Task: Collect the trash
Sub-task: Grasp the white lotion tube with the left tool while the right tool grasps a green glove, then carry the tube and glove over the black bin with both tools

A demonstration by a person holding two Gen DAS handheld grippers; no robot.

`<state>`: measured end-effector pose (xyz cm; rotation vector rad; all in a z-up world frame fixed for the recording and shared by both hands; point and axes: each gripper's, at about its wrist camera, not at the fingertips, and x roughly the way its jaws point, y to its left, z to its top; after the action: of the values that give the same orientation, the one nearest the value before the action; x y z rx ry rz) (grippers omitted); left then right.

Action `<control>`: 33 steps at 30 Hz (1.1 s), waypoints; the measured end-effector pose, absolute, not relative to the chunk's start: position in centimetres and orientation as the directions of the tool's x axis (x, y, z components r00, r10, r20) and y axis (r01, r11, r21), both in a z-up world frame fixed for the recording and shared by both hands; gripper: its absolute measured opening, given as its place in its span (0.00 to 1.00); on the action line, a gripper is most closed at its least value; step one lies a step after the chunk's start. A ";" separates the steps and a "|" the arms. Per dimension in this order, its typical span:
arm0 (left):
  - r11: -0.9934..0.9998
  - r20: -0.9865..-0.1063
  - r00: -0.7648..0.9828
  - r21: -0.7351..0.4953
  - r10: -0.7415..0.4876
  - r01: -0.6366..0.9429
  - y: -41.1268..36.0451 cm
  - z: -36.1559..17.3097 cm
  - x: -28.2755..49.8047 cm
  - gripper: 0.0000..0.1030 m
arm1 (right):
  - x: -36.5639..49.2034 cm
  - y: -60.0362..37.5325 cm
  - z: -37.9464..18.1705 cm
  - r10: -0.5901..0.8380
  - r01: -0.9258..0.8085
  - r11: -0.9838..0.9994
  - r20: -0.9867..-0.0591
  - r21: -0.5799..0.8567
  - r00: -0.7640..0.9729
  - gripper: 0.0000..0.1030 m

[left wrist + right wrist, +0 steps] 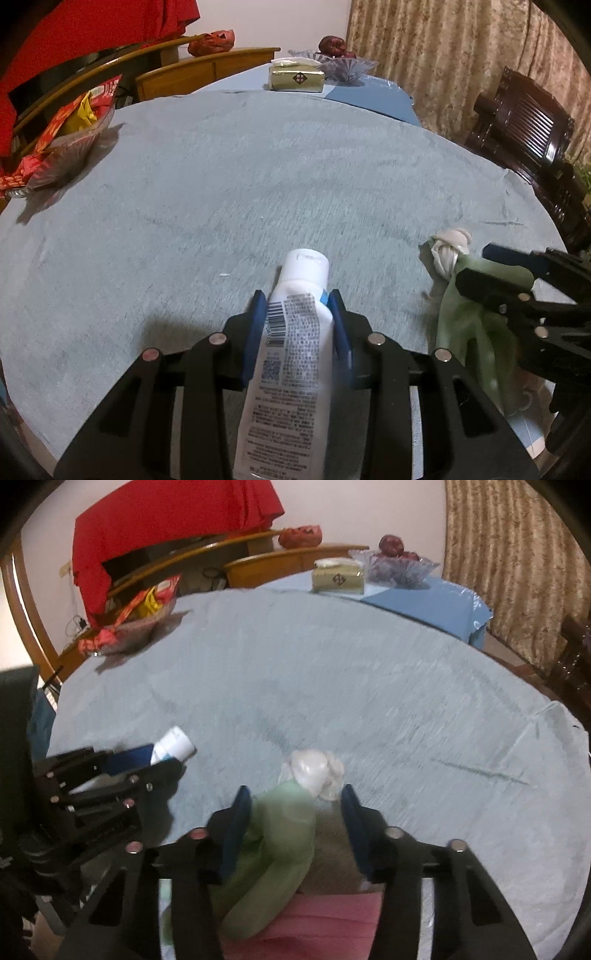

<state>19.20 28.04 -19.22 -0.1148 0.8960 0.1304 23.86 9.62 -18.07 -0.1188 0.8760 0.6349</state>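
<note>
Both grippers are angled down over the round counter (258,184), which is covered in a light blue-grey cloth.

The left gripper (297,325) is held over the near part of the counter, and its blue fingers (255,332) are clamped narrowly on a white squeeze tube (291,350). The tube is pinched about mid-body with its capped end pointing forward past the fingertips; small print, a barcode and a bit of blue edging can be seen on it. Whether it is lifted off the cloth can't be told.

The right gripper (295,819) is just beside it, at the near edge of the counter. Its fingers (236,830) are roughly half open around a pale green plastic bag (280,834) with a wad of white tissue or plastic (314,771) knotted at the top. The left-side pad looks pressed against the green film, but a gap is seen between the bag and the other pad, so a proper grip isn't shown. The bag is draped from the counter edge down toward something pink (325,919) below.

Further back: a tissue box (295,77), a glass fruit bowl (343,66), and a dish of red and yellow snack wrappers (62,144).
</note>
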 end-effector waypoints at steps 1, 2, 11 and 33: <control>0.986 -0.784 0.617 -0.044 0.065 -0.160 28.0 -19.1 19.3 0.33 | 23.8 9.6 -18.1 0.477 -0.569 0.806 -0.748 0.162 0.462 0.33; 0.986 -0.784 0.618 -0.043 0.068 -0.162 28.0 -19.1 19.3 0.32 | 23.6 9.7 -18.1 0.490 -0.581 0.796 -0.746 0.172 0.451 0.29; 0.986 -0.753 0.655 -0.062 0.055 -0.154 27.5 -17.2 18.6 0.32 | 23.1 8.9 -15.7 0.545 -0.590 0.779 -0.695 0.213 0.469 0.22; 0.995 -0.660 0.751 -0.069 0.008 -0.071 22.8 -10.0 17.3 0.32 | 20.3 3.7 -7.9 0.545 -0.551 0.814 -0.569 0.184 0.615 0.21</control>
<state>17.29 22.75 -9.97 -0.0920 0.7197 0.0433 20.35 3.68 -7.87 -0.0094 0.6525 0.6314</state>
